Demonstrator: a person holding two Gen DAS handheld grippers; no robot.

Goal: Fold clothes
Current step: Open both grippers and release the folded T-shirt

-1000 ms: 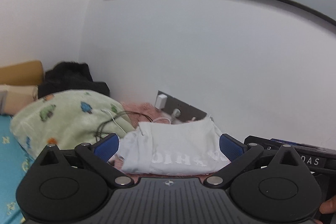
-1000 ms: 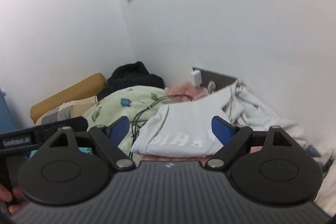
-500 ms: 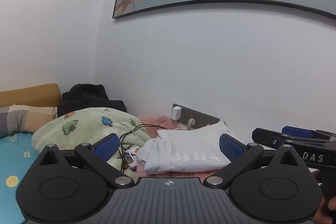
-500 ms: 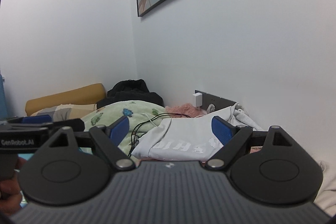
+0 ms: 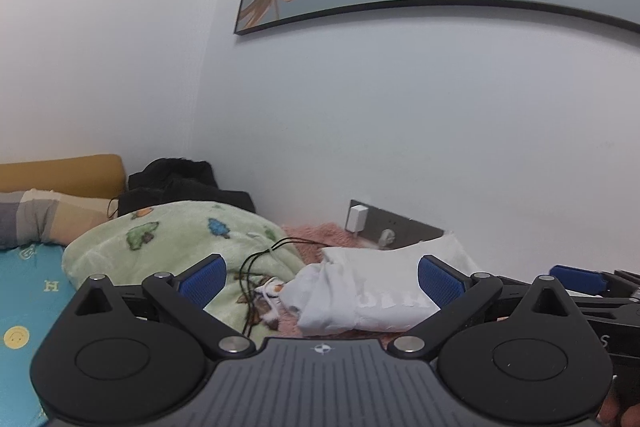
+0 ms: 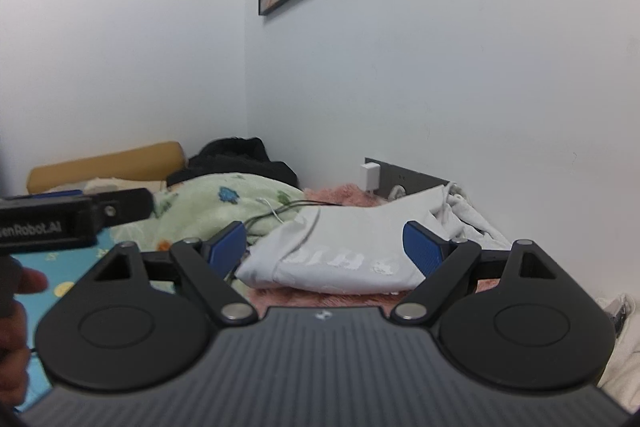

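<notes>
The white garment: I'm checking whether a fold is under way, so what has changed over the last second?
Both views now take in more wall and picture; the white garment looks smaller, so both grippers backed off. Left gripper and right gripper stayed open and empty. The garment stayed folded on the pink blanket.

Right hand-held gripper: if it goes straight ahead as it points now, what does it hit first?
Most likely the folded white garment. The right hand-held gripper is open and the garment lies between its pads in the picture, on the pink fuzzy cover. Depth is unclear, so how far ahead it lies cannot be told.
</notes>
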